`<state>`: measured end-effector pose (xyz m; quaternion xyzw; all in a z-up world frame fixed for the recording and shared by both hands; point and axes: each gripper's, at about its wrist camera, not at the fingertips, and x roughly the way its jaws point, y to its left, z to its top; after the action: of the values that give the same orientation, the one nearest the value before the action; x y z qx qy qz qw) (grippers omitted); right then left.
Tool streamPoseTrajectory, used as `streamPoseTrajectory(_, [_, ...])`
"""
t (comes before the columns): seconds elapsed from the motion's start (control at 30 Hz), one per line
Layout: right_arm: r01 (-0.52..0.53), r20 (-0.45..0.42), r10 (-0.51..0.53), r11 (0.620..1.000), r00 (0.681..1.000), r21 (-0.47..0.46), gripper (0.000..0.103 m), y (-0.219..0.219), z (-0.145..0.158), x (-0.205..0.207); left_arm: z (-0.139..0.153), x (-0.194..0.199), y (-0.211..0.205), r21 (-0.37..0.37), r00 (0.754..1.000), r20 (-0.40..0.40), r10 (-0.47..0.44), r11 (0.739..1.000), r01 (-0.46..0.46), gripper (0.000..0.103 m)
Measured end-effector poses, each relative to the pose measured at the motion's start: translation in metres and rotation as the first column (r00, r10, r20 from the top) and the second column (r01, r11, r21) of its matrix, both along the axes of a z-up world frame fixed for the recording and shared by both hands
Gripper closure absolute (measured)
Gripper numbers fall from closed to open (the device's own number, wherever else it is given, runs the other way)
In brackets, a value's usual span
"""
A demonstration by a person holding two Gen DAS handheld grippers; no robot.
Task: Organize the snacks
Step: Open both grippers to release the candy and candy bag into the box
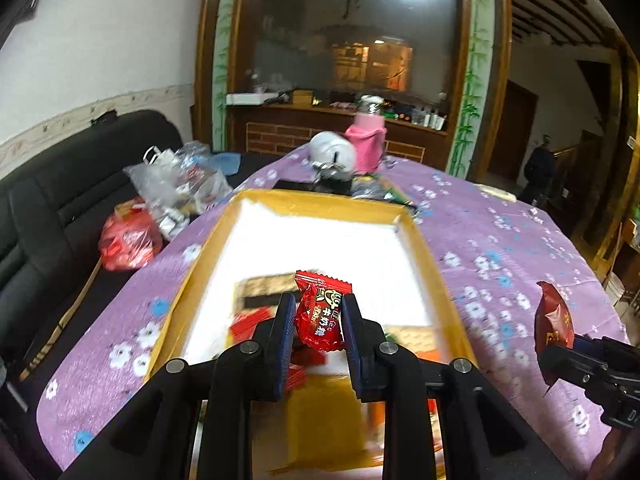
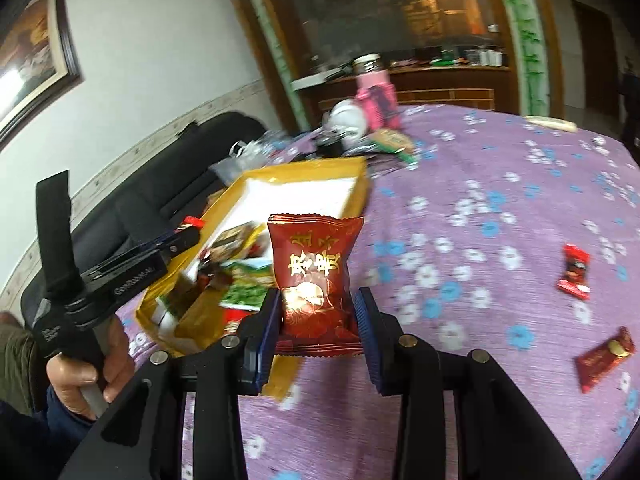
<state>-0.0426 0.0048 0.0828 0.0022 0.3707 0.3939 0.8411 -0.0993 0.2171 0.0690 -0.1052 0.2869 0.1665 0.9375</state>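
- Left gripper [image 1: 316, 320] clamps a red candy [image 1: 320, 312] over the yellow box [image 1: 424, 240].
- Right gripper [image 2: 316, 316] pinches a dark-red packet [image 2: 314, 272] beside the box; early release risks a miss.

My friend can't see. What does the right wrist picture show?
The right tongs pinch a dark red snack packet above a purple flowered tablecloth. Left of it, a yellow box holds other snacks, and two small red candies lie loose at right.
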Motion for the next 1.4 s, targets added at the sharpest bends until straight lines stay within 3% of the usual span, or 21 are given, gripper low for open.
streamPoseTrajectory(0.2, [-0.07, -0.025, 0.069, 0.997, 0.997, -0.039, 0.066, 0.04, -0.01, -0.007, -0.017, 0.004, 0.004, -0.013, 0.999, -0.038, 0.003, 1.0, -0.004, 0.079])
streamPoseTrajectory(0.53, [-0.1, -0.045, 0.097, 0.992, 0.994, -0.072, 0.066, 0.075, -0.025, 0.0, -0.03, 0.015, 0.003, -0.025, 0.996, -0.094, -0.008, 1.0, 0.006, 0.079])
streamPoseTrajectory(1.03, [-0.085, -0.079, 0.08, 0.994, 0.994, -0.062, 0.066, 0.085, -0.043, 0.018, -0.045, 0.031, 0.012, -0.083, 0.98, -0.198, -0.001, 0.996, -0.016, 0.079])
streamPoseTrajectory(1.4, [-0.079, -0.071, 0.075, 0.995, 0.995, -0.058, 0.066, 0.084, -0.044, 0.017, -0.048, 0.035, 0.015, -0.1, 0.977, -0.214, -0.008, 0.995, -0.014, 0.079])
